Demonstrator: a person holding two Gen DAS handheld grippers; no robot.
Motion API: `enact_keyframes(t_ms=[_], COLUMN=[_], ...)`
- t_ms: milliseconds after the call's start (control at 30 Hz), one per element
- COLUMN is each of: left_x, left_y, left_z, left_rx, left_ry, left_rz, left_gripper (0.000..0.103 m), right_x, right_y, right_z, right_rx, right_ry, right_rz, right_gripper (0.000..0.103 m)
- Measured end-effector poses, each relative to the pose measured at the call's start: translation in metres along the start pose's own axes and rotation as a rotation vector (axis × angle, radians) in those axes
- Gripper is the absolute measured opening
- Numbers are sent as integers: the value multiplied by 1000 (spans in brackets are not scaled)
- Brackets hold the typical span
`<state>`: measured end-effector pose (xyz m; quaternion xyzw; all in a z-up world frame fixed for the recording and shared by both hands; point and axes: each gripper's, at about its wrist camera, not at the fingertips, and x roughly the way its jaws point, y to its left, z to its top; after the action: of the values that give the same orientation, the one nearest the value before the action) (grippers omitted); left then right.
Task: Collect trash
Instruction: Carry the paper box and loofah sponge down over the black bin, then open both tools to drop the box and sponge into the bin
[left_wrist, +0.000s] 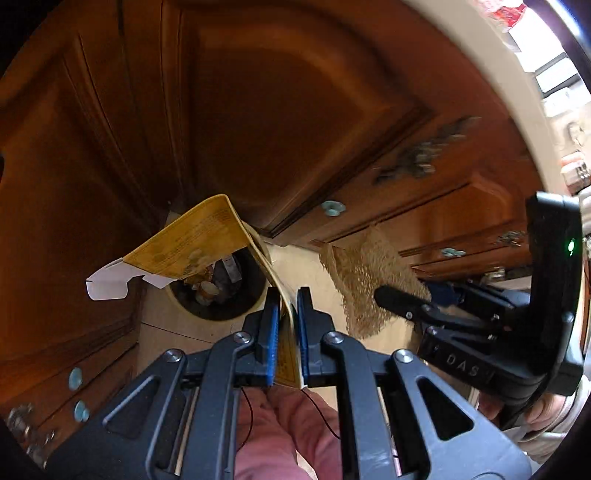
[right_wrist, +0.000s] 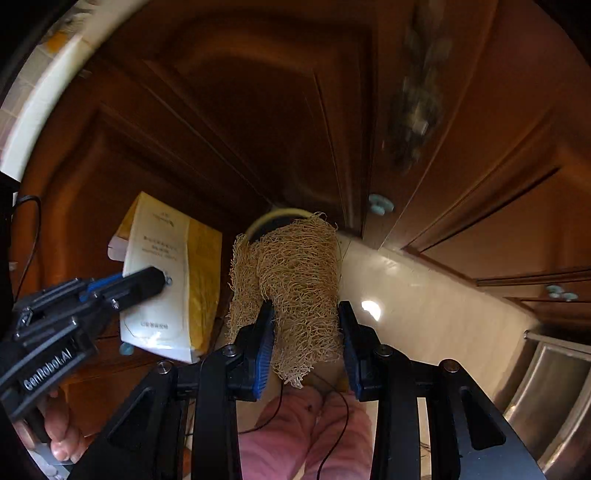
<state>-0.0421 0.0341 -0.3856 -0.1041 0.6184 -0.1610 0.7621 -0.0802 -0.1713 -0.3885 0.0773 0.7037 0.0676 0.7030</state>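
My left gripper (left_wrist: 288, 299) is shut on a flattened yellow and white carton (left_wrist: 192, 243), held above a round cream trash bin (left_wrist: 218, 291) on the floor with rubbish inside. The carton also shows in the right wrist view (right_wrist: 166, 280), with the left gripper (right_wrist: 162, 282) on it. My right gripper (right_wrist: 306, 310) is shut on a tan fibrous loofah scrubber (right_wrist: 295, 280), held in the air. The bin's rim (right_wrist: 273, 214) peeks out behind the loofah. In the left wrist view the loofah (left_wrist: 365, 280) hangs to the right of the bin, held by the right gripper (left_wrist: 384, 295).
Brown wooden cabinet doors (left_wrist: 258, 110) with pale knobs (left_wrist: 332, 208) surround the bin. The floor is pale tile (right_wrist: 424, 295). A white counter edge (left_wrist: 517, 92) runs above. A steel appliance (right_wrist: 554, 398) is at the lower right. My pink trouser legs (left_wrist: 288, 432) are below.
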Motion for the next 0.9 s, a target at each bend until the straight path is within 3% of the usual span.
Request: enact_keyframes(t_ms=[233,467,733,800,867,900], left_x=[81,158,166,161,157,154], left_y=[44,88,115,120,120,120], left_z=[10,10,-7,-7,-6,-6], left_rx=[-20,-79,-100,-98,-97,-95], left_ry=[14,115,131,125,113,99], left_rz=[18,95,159,170,181,189], left_gripper=[7,7,9,15,37,42], right_x=[81,141,178,183,185,183], right_y=[-9,-5,13,18,24,26], right_z=[10,27,42,45,47,49], right_rx=[13,-5,-54,-69,-81,-82], right_ry=[58,104,152,155,152,143], right_rz=[1,-5,-2,-1,2,4], right_gripper=[33,33,39,45,59,69])
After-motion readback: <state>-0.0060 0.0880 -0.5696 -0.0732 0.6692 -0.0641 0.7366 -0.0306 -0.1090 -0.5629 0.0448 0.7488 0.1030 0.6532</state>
